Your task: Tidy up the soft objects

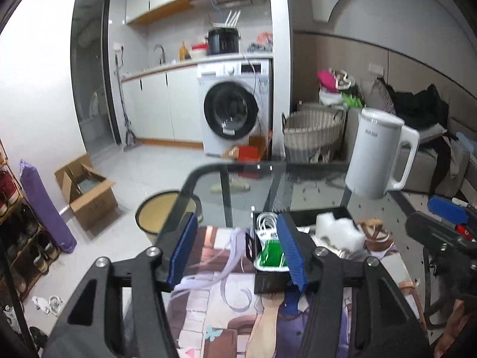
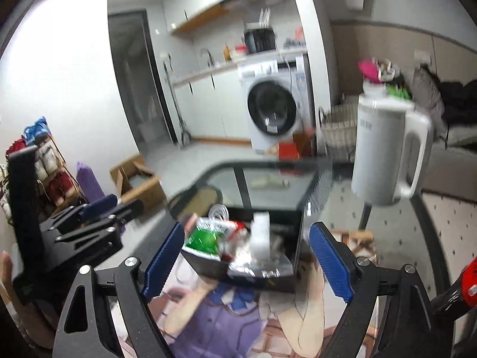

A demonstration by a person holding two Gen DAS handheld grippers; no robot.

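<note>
A black open box (image 1: 268,283) stands on a printed mat (image 1: 214,313) on a glass table. It holds a green packet (image 1: 271,256), coiled white cable (image 1: 265,223) and a white foam block (image 1: 337,229). My left gripper (image 1: 237,253) hovers open over the box's left edge, with nothing between its blue pads. In the right wrist view the same box (image 2: 299,238) shows the green packet (image 2: 202,238), the foam (image 2: 262,232) and a silver pouch (image 2: 256,265). My right gripper (image 2: 247,264) stands wide open above and in front of it, touching nothing. The left gripper (image 2: 98,205) shows at the left.
A tall white kettle (image 1: 378,155) (image 2: 384,149) stands on the table behind and to the right of the box. Beyond the table edge are a wicker basket (image 1: 313,131), a washing machine (image 1: 232,110), a cardboard box (image 1: 86,191) and a round bin (image 1: 158,208) on the floor.
</note>
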